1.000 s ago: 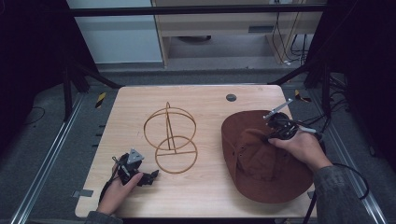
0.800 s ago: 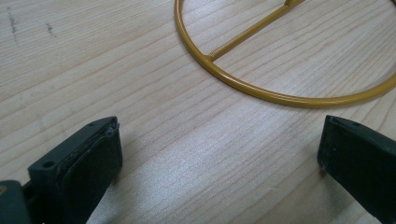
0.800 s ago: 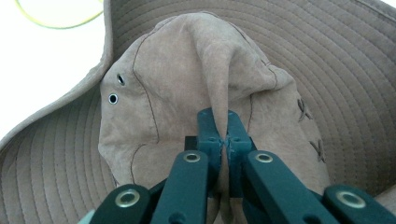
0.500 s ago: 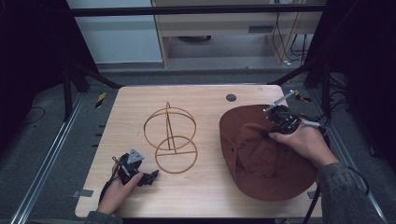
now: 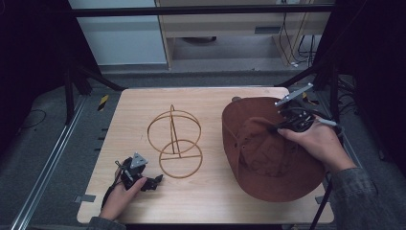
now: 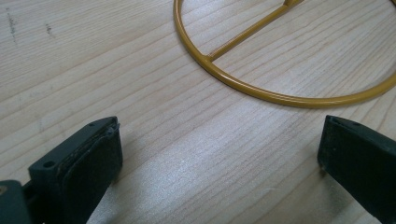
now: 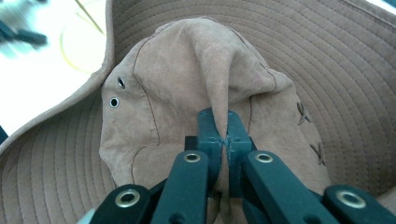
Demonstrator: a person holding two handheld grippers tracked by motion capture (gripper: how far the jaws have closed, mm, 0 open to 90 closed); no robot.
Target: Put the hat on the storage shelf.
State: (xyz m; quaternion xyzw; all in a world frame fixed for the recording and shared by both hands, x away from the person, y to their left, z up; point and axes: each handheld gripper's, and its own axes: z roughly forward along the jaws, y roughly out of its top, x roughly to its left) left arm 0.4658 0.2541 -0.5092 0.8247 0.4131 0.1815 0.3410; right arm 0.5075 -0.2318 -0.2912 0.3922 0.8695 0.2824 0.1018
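A brown wide-brimmed hat lies on the right of the wooden table. My right gripper is shut on a pinched fold of the hat's crown, lifting its far brim off the table. A gold wire hat stand with two rings stands at the table's middle. My left gripper rests open on the table near the front left, just short of the stand's base ring. Nothing lies between its fingers.
A small dark disc lies on the table behind the hat. Black frame bars stand at both back corners. Bare wood lies at the back left and along the front edge.
My right gripper has pulled the hat's crown up and away from me, so the far brim has risen and the hat stands more tilted. The left gripper has not moved.
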